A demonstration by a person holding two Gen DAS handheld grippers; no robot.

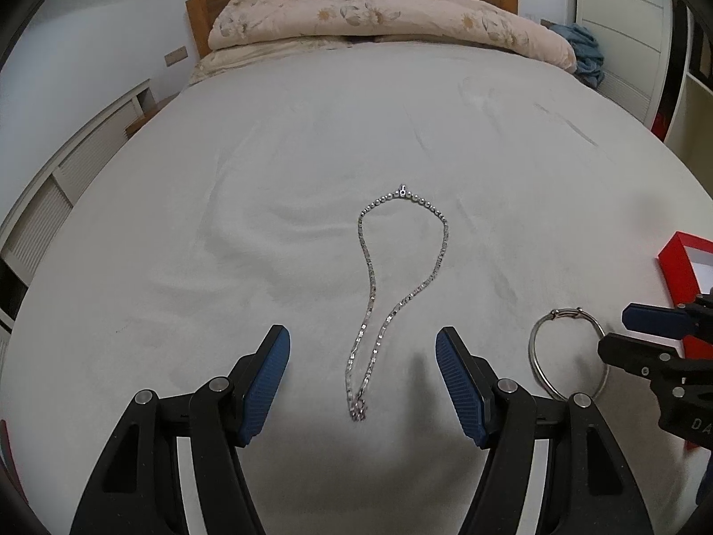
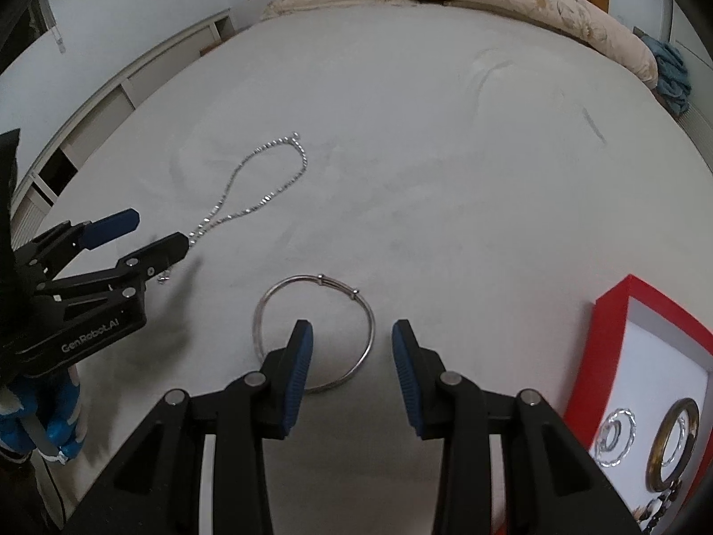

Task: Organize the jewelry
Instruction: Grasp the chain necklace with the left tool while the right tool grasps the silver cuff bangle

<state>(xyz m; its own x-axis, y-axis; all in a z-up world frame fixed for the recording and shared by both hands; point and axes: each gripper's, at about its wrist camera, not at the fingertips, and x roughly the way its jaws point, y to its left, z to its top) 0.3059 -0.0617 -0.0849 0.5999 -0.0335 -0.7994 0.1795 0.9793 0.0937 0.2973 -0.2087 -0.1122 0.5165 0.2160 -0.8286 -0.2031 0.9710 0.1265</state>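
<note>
Necklace [image 1: 401,285] lies on the grey bed sheet [image 1: 267,156] as a long narrow loop, its long axis running straight away from the left tongs [image 1: 363,354], clasp end bunched near them and the beaded end with a small pendant farthest off. The left tongs stand wide open, hovering with the chain's near end between the blue pads, gripping nothing. Just to the right lies a silver bangle [image 2: 314,334], flat on the sheet; the right tongs [image 2: 352,347] are open too, one finger over the ring's middle and the other outside its rim. Farther right sits a red box [image 2: 610,312] with rings inside. Beyond, at the headboard, a folded quilt [image 1: 379,13] lies across the bed.
</note>
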